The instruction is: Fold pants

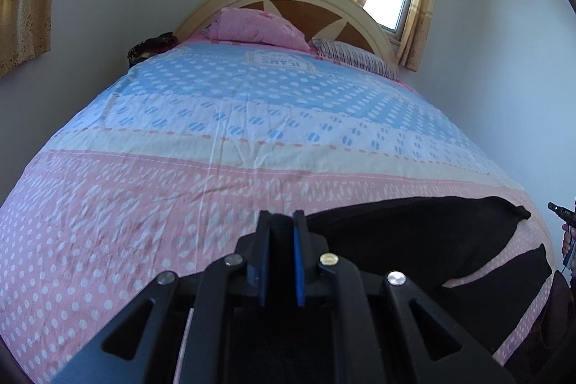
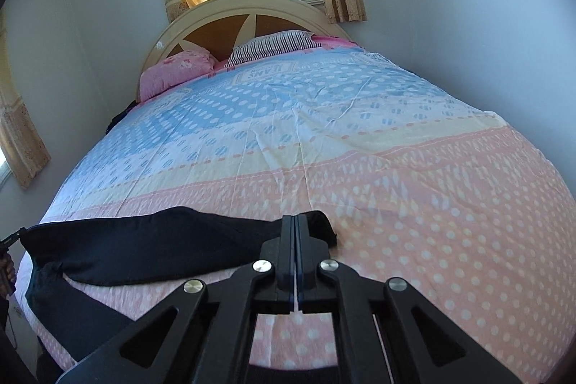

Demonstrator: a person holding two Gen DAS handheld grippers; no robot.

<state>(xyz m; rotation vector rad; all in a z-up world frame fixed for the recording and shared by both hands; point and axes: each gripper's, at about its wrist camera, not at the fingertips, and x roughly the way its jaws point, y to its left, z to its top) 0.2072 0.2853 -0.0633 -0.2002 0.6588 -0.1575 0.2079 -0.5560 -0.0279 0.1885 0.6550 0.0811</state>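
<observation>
Black pants [image 1: 414,233] sprawled along near edge of bedsheet [image 1: 252,139], soft and floppy, best pinched at hems; left gripper [image 1: 282,222] clamped on dark cloth, right gripper [image 2: 294,225] pinched tight on pants end.

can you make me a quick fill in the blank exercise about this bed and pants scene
1. The pants lying on the bed are ____ in colour.
2. The left gripper is shut on a fold of the ____.
3. The striped pillow lies at the head of the bed beside a ____ pillow.
4. The near part of the bedsheet is pink with white ____.

Missing words: black; pants; pink; dots
</observation>
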